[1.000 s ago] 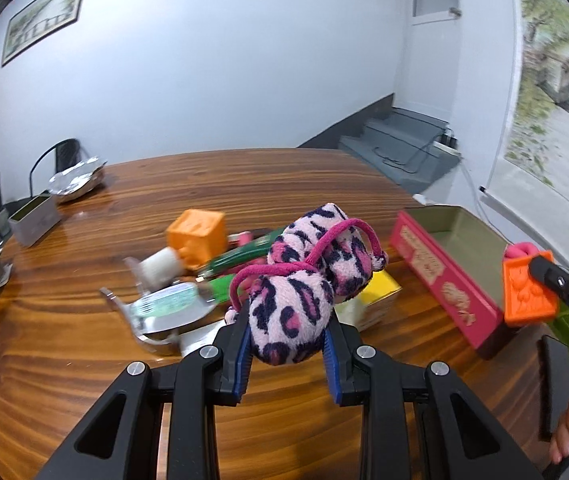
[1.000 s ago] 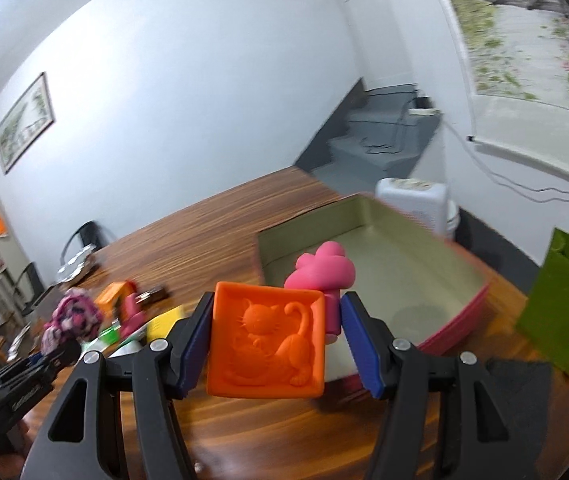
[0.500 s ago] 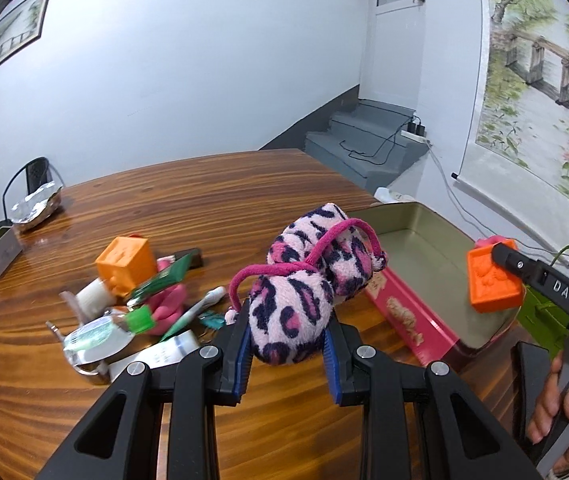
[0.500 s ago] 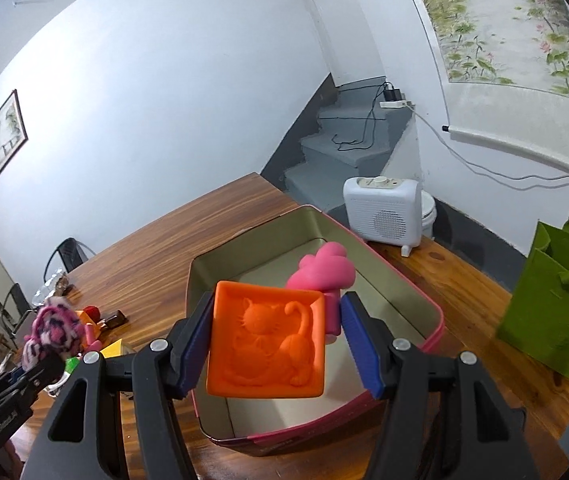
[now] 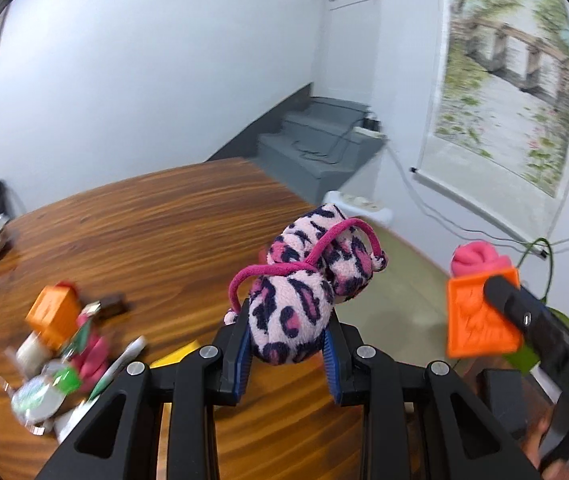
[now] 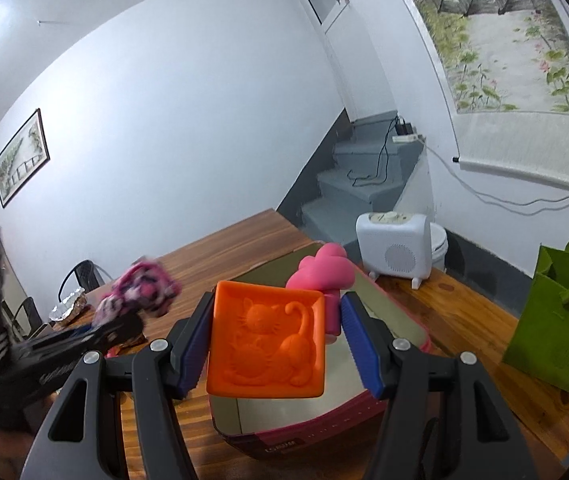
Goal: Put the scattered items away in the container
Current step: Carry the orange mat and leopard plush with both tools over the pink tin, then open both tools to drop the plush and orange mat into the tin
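My left gripper (image 5: pixel 288 348) is shut on a pink leopard-print plush toy (image 5: pixel 296 304) with a magenta cord, held above the wooden table. Behind the plush shows the olive inside of the tin container (image 5: pixel 404 288). My right gripper (image 6: pixel 276 344) is shut on an orange block with a cat relief (image 6: pixel 268 340); a pink soft toy (image 6: pixel 324 276) is wedged between the block and the right finger. They hang over the near end of the pink-walled tin (image 6: pixel 304 436). In the right wrist view the plush (image 6: pixel 140 292) appears blurred at the left.
Scattered items lie at the table's left: an orange cube (image 5: pixel 50 312), a pink piece (image 5: pixel 92 360), a white tube (image 5: pixel 120 364), a round foil pack (image 5: pixel 38 396). A green felt bag (image 6: pixel 556 328) stands right of the tin; a white heater (image 6: pixel 396 248) sits beyond the table edge.
My left gripper carried the plush rightward, so the scattered pile slid left and the tin came behind the plush. My right gripper moved forward over the tin with the orange block.
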The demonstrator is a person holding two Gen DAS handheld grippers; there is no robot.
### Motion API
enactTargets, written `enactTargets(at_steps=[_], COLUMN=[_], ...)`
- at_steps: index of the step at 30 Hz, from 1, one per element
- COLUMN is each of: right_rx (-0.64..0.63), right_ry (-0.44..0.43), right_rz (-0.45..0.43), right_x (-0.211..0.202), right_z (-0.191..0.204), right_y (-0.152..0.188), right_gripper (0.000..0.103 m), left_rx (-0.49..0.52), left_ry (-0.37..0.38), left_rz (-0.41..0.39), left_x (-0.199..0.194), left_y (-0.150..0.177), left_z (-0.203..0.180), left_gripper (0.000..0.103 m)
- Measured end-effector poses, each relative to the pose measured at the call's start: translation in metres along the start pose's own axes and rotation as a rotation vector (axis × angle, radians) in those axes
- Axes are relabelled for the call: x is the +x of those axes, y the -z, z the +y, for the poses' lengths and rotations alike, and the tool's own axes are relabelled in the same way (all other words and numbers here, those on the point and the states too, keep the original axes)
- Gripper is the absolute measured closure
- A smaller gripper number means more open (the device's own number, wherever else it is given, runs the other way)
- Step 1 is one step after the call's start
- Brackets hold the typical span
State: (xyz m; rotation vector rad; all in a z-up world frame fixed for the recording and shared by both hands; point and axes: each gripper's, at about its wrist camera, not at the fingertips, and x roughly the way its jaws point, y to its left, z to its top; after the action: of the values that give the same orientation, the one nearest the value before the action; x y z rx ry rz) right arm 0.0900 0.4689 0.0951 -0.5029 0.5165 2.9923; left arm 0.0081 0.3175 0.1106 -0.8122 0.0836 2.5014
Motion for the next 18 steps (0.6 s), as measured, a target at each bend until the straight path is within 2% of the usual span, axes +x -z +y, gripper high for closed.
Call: enactTargets(at_steps=[2,3,4,5,6,10,18], right_rx=[-0.004,-0.007,-0.007,-0.006,-0.001,0.014,0.015], right_ry=[0.011,0.016,0.019,0.02,0.02,0.023,-0.016], right_rz=[-0.014,-0.019,-0.019,-0.018,-0.017,-0.025,-0.01], right_x=[-0.004,-0.005,-0.005,-0.004,-0.003,-0.003,0.003], right_z=[0.0,0.0,0.0,-0.001,-0.003,-0.006,0.002], right_y=[-0.001,-0.002,-0.002,-0.003,-0.003,-0.006,-0.004], right_gripper=[0.037,0.037,0.037,0.037,0.037,0.037,0.037], left_rx=[0.03,0.043,0.052,0.058,0.062,0.06,-0.006], left_ry=[0.07,0.102,0.126,0.138,0.142,0.162,0.124], left_rz=[0.007,0.011,0.009,0.003,-0.007,-0.006,0.022], left_x=[0.008,0.012,0.015,0.016,0.016,0.016,0.014], left_y=[-0.006,-0.009,-0.011,-0.011,-0.011,-0.009,0.003], left_z=[-0.009,-0.014,-0.018,-0.021,-0.023,-0.02,0.0], left_gripper=[0.067,0.05,0.042,0.025,0.021,0.021,0.021])
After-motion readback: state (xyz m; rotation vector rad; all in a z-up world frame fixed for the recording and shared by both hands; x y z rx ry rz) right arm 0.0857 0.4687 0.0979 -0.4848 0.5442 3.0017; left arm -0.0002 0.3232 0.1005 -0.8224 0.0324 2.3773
